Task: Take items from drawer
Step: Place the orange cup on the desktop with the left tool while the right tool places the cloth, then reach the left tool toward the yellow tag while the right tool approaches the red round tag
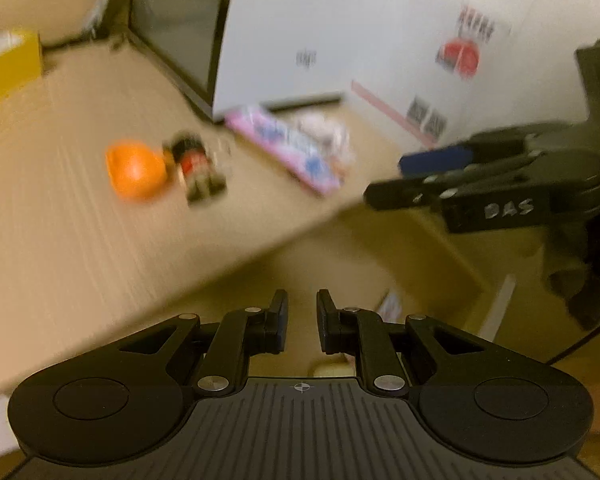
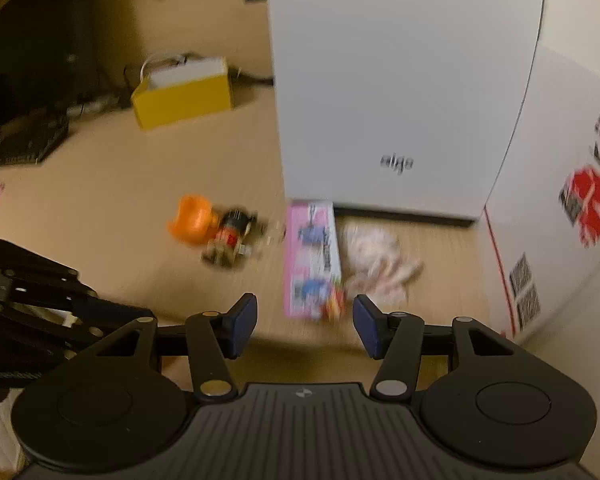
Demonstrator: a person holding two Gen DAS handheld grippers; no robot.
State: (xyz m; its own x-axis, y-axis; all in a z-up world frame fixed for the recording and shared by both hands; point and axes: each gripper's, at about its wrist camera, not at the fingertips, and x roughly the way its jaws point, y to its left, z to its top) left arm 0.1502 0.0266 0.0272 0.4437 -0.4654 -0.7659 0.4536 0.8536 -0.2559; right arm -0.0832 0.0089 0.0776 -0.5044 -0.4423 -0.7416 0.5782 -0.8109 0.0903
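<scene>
Nearby, left hand-held gripper (image 1: 302,320) was narrow and empty above the open drawer (image 1: 432,240); right hand-held gripper (image 2: 304,326) wide, empty. Items on counter (image 2: 112,184): orange toy (image 2: 190,220), pink box (image 2: 312,252). Only right view showed yellow box (image 2: 184,98) w/ far wall.

Both wrist views, blurred, look down on the desktop (image 2: 100,176), seemingly from nearby
</scene>
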